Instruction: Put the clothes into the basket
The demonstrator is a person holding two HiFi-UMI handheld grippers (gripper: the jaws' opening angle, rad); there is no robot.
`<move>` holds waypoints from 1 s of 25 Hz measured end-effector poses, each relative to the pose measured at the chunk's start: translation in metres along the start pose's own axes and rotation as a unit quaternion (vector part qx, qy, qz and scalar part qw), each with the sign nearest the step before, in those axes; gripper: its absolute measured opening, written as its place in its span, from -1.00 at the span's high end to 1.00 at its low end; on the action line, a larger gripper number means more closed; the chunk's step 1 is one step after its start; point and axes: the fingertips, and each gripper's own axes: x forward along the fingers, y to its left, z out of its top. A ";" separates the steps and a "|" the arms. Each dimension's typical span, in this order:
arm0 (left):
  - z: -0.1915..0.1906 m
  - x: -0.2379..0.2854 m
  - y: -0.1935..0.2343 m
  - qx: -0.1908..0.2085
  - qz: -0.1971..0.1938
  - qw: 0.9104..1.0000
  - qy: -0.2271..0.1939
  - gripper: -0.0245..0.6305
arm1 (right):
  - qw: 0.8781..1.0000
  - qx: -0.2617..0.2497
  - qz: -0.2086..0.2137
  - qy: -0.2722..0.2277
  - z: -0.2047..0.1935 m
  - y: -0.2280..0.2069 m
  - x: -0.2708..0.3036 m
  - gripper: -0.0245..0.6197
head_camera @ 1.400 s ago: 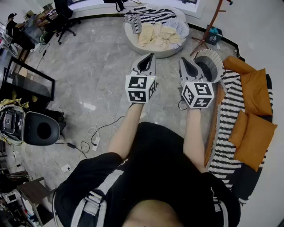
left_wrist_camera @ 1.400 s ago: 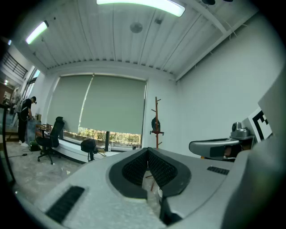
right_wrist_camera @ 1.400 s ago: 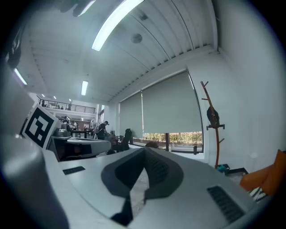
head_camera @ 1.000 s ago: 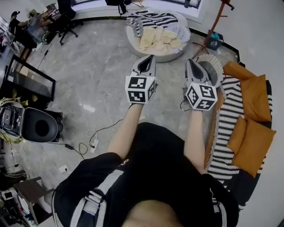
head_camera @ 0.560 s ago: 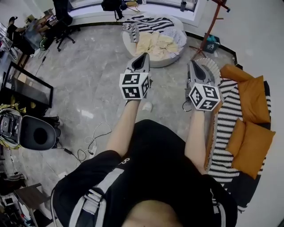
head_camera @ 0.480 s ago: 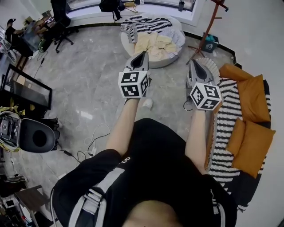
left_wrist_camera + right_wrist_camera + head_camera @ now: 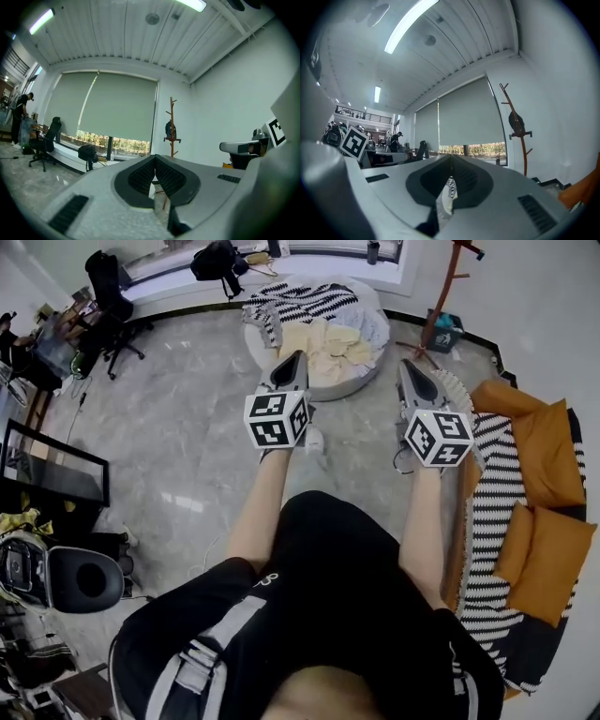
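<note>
A pile of clothes lies on a round white cushion (image 7: 349, 382) on the floor ahead: a black-and-white striped garment (image 7: 298, 300), cream pieces (image 7: 324, 339) and a pale one (image 7: 372, 321). The white ribbed basket (image 7: 462, 390) stands to its right, mostly hidden behind my right gripper. My left gripper (image 7: 299, 356) is held level, shut and empty, its tip just short of the cushion's near rim in the head view. My right gripper (image 7: 404, 363) is also shut and empty, beside the basket. In the gripper views, the left gripper (image 7: 154, 157) and the right gripper (image 7: 451, 157) both have their jaws together.
A wooden coat stand (image 7: 446, 292) rises behind the basket. A sofa with a striped throw (image 7: 487, 521) and orange cushions (image 7: 544, 540) runs along the right. An office chair (image 7: 106, 296) and a black bag (image 7: 214, 259) are at the back left, a black stool (image 7: 80, 582) at the left.
The person has stepped towards the round cushion, carrying both grippers forward with the jaws still shut. The cushion and clothes now sit closer, and the basket has slipped behind the right gripper.
</note>
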 end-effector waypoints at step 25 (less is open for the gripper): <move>-0.041 0.365 0.309 -0.044 0.074 0.988 0.125 0.90 | 0.989 0.050 -0.021 0.141 -0.075 -0.106 0.459 0.88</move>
